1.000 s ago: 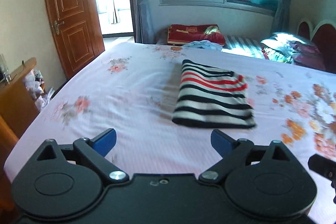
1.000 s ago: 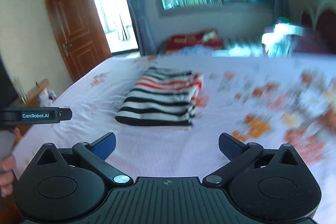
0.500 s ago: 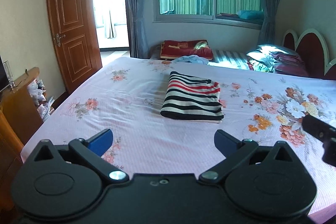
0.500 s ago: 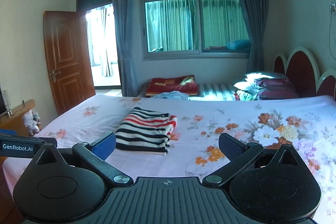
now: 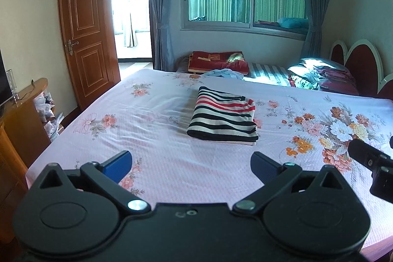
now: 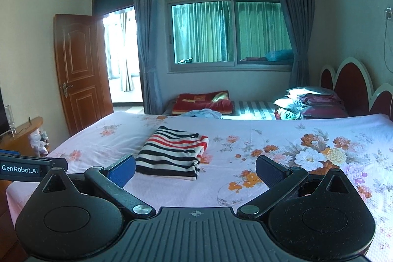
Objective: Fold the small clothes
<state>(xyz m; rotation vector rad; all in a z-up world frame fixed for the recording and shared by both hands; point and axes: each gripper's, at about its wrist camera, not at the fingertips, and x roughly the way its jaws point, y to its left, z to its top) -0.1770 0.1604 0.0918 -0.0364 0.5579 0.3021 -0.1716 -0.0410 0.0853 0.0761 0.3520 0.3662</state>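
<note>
At the far left a brown wooden door (image 5: 84, 41) stands open, and a wooden cabinet (image 5: 22, 112) sits by the left edge of the bed (image 5: 152, 158). The bed has a pink sheet with flowers on it. The left gripper (image 5: 191, 165) hangs over the near edge of the bed. Its two blue fingers (image 5: 118, 162) are spread wide apart and hold nothing. The striped shirt (image 5: 223, 119) is folded into a neat flat pile. It has black, white and red stripes. It lies near the middle of the bed, well away from both grippers. The right gripper (image 6: 195, 170) also hangs over the near edge, with its fingers (image 6: 267, 171) spread wide and nothing between them. Past the far edge of the bed sit a red blanket (image 6: 201, 101) and a bit of light blue cloth (image 6: 202, 113). At the right, pillows (image 6: 316, 102) are piled by the red headboard (image 6: 348, 82).
</note>
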